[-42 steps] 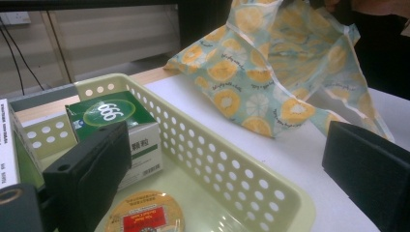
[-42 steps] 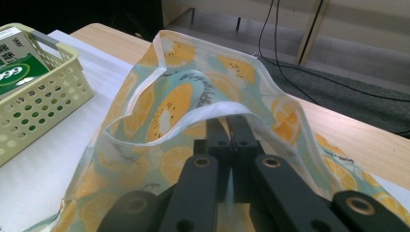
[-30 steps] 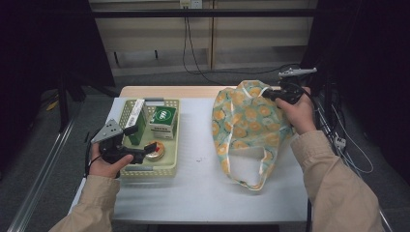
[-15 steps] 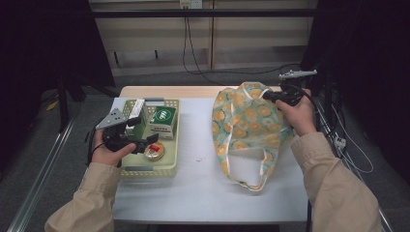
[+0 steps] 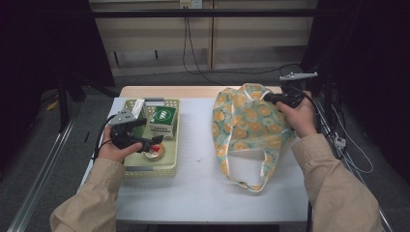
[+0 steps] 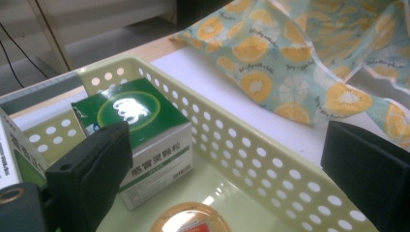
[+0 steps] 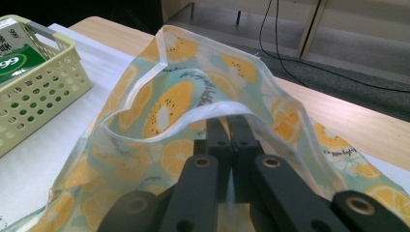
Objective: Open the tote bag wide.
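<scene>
**Trainee:** Since the bag is already held up, which item do I go for, and from which side?

**Instructor:** Your left tongs (image 5: 153,140) hang over the near half of the basket (image 5: 170,145) at the left of the worktop (image 5: 203,193). The green box (image 6: 140,130) lies just beyond them, toward the far end of the basket, beside a white box (image 6: 9,150) on its left. A round tin (image 6: 191,222) sits directly under the tongs, at the near end. Your left hand is the nearer one to all three; your right is well apart, across the worktop.

**Trainee:** How do the left tongs stand?

**Instructor:** Spread wide, holding nothing. In the left gripper view the left jaw overlaps the near corner of the green box, and the right jaw stands out past the basket wall. Whether the left jaw touches the box, you cannot tell.

**Trainee:** And the right?

**Instructor:** Your right tongs (image 7: 227,128) are clamped on the rim of the fruit-print bag (image 5: 249,125), lifting its far right edge so the mouth gapes toward the basket. The bag rests on the right half of the worktop, handles (image 5: 246,181) trailing toward you.

**Trainee:** So the coming move?

**Instructor:** Probably forward onto the green box, closing across its narrow sides, then carrying it right toward the bag's mouth.
</scene>
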Motion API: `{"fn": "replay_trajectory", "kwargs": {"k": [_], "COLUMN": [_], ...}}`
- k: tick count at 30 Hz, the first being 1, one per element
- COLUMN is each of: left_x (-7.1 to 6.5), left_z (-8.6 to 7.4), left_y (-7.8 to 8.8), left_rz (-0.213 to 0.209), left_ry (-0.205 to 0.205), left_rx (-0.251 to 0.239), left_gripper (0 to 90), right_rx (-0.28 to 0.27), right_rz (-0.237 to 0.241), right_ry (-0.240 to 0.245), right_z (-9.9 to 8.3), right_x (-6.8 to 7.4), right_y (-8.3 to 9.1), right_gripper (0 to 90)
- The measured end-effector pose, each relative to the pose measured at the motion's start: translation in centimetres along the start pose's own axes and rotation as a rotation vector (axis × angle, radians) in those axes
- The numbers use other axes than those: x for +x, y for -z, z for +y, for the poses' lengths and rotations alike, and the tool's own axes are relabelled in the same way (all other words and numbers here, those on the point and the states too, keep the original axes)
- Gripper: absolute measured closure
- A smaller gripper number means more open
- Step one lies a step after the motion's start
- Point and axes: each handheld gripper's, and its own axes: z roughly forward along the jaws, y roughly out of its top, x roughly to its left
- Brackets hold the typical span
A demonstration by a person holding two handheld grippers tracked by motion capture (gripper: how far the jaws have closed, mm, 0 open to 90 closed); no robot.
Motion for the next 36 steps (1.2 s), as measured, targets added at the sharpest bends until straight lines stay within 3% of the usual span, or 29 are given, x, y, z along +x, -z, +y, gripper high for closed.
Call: {"fn": "replay_trajectory", "kwargs": {"k": [6,17,20,35,36], "left_x": [0.2,0.9,1.0,1.3,1.4], "left_z": [-0.2,-0.9,-1.1,-1.9,-2.0], "left_y": [-0.7,-1.6,-1.7,-2.2,-2.1], "left_rz": [-0.025,-0.035,-0.037,-0.038,-0.052], "left_ry": [-0.022,-0.016,0.002,-0.019,-0.018], "left_rx": [0.036,0.079,0.075,0.129,0.136], "left_gripper": [4.0,4.1,4.4,4.9,4.9], "right_rx": [0.001,0.008,0.008,0.014,0.014], "right_rz": [0.001,-0.001,-0.003,-0.006,-0.006], "right_ry": [-0.004,-0.01,-0.01,-0.011,-0.011], "right_z": [-0.2,-0.8,-0.8,-0.9,-0.9], "right_x": [0.0,-0.2,-0.2,-0.2,-0.1], "right_y": [0.1,-0.1,-0.1,-0.1,-0.1], "right_gripper": [90.0,90.0,90.0,90.0,90.0]}}
